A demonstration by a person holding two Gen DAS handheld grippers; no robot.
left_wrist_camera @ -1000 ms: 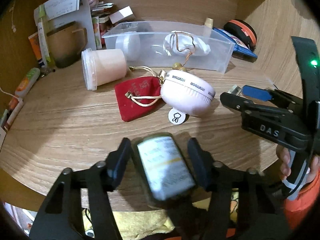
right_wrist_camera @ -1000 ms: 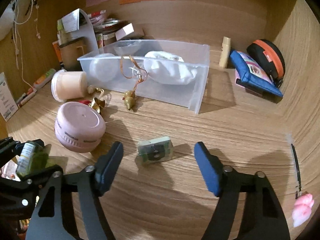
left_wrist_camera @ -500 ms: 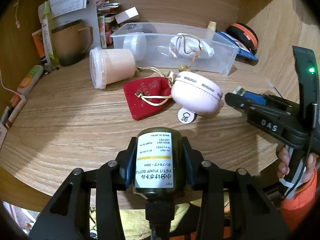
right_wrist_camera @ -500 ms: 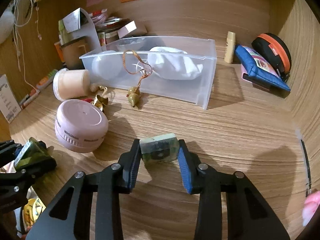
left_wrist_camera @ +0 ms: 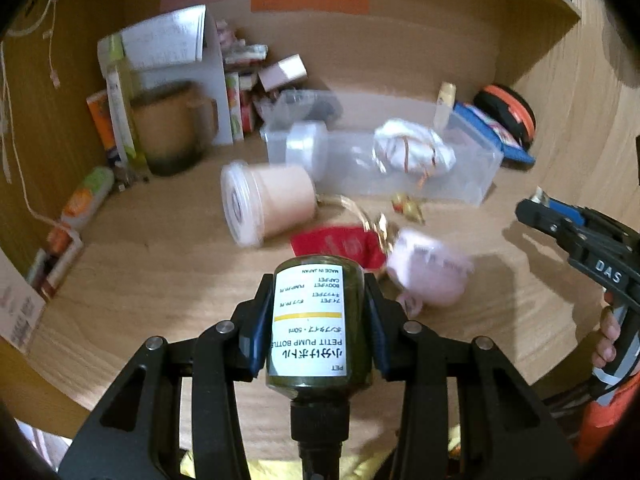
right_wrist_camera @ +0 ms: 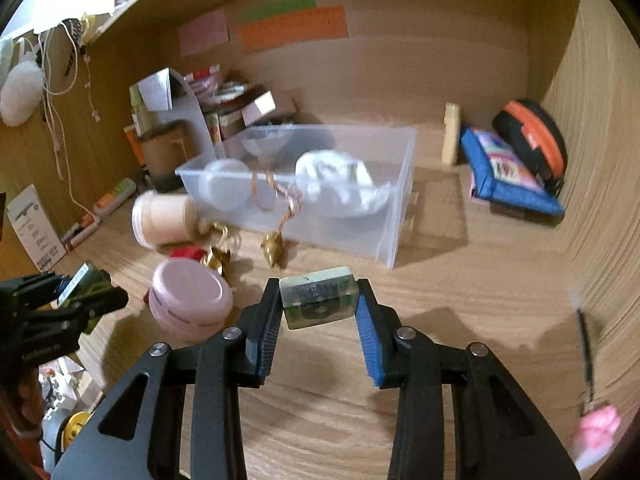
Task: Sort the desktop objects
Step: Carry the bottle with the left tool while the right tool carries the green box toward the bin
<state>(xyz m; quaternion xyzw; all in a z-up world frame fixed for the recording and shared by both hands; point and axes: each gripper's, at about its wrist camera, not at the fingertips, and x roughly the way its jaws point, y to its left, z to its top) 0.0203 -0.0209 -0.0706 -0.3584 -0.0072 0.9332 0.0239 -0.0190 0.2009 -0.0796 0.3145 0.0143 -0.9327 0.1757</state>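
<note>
Dark green pump bottle [left_wrist_camera: 318,322] pinched by left gripper [left_wrist_camera: 318,316], small clear block [right_wrist_camera: 318,302] clamped by right gripper [right_wrist_camera: 318,312], both held above wooden desk [right_wrist_camera: 460,288].

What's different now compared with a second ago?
Both sets of fingers closed on things and lifted them. The left gripper took the green pump bottle; the right gripper took the small clear block. The plastic bin, pink jar and red pouch lie as before.
</note>
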